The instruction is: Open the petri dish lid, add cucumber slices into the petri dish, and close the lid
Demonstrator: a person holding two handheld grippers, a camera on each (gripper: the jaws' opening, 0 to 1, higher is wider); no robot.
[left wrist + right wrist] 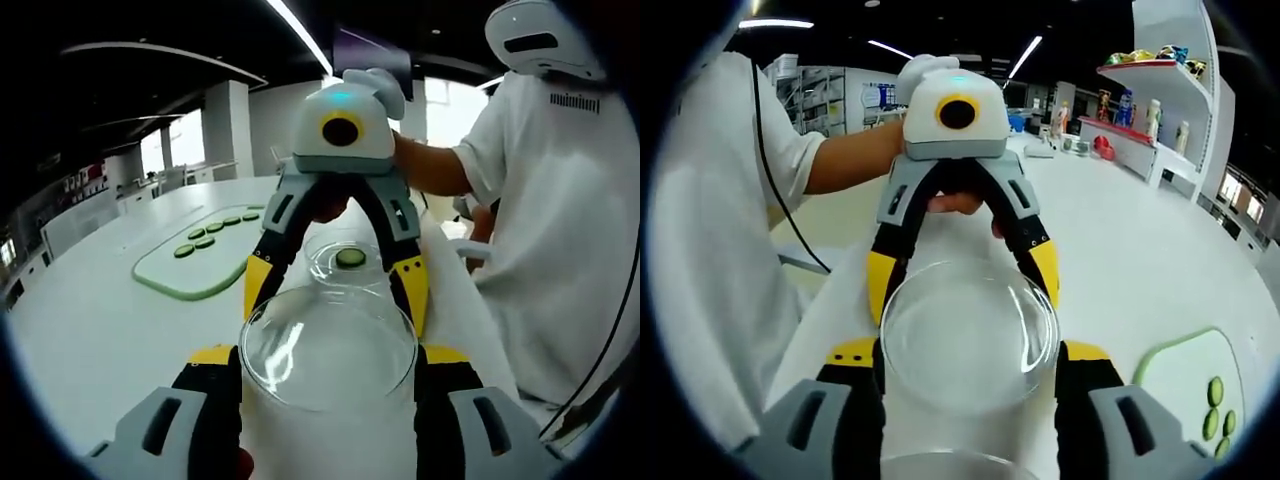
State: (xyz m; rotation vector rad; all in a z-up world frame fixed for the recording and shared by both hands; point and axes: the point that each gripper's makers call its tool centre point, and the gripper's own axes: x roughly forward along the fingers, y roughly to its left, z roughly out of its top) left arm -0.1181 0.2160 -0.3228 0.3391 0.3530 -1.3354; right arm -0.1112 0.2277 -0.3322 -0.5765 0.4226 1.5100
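Left gripper [328, 375], grey and black with yellow pads: jaws clamped on either side of a clear round glass petri dish lid [328, 345], held up off the white bench [90, 330]. In the right gripper view this same lid [968, 335] sits between two pairs of jaws, the near pair at its lower sides, the far pair at its upper sides. Right gripper [968, 385]: jaws flank the lid, but actual contact cannot be told.

Beyond the lid in the left gripper view, one clear petri dish base [345, 262] rests on the bench with one green cucumber slice [350, 258] inside.

Pale green-rimmed cutting board [195, 262] lies toward the bench's far side; about six cucumber slices [205, 238] on it in a loose row. In the right gripper view the board [1185, 375] is cut off; four slices [1215, 410] visible.

One person in a white shirt [560, 220]; small dark print on the shoulder is unreadable. Shelf of coloured items [1145, 110] behind, too small to identify.
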